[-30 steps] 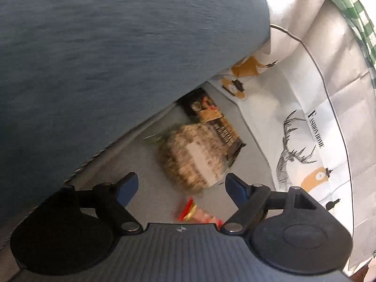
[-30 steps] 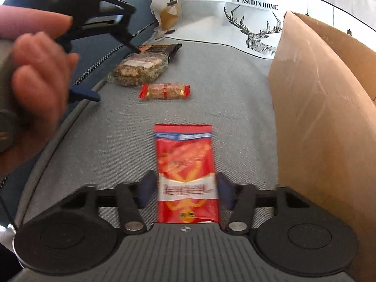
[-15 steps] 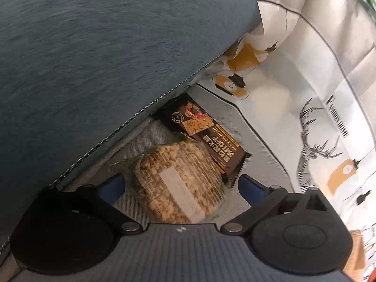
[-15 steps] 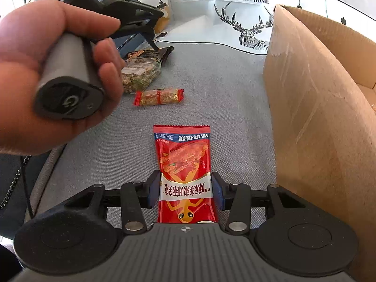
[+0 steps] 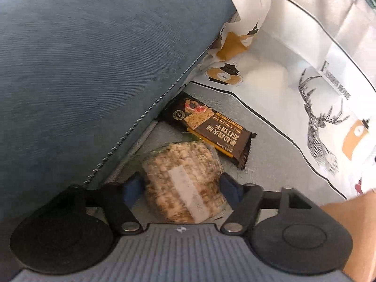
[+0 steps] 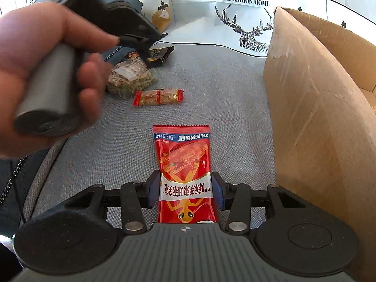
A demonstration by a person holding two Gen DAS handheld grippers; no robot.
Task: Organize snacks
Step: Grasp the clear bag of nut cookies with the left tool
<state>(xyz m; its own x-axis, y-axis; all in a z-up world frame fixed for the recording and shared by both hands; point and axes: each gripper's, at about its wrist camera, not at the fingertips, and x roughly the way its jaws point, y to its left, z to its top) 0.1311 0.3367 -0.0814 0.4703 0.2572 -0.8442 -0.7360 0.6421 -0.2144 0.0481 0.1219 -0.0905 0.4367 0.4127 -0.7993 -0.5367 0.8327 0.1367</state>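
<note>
So the left gripper (image 5: pixel 182 188) has its fingers right up against both sides of the clear bag of puffed rice cakes (image 5: pixel 185 183), which sits by the blue cushion (image 5: pixel 94 58) with a dark cracker bar (image 5: pixel 211 129) just behind it. Right gripper (image 6: pixel 185 191) is pinching the red spicy snack packet (image 6: pixel 184 174) on the grey fabric (image 6: pixel 223 94), cardboard box (image 6: pixel 317 117) just to its right.
</note>
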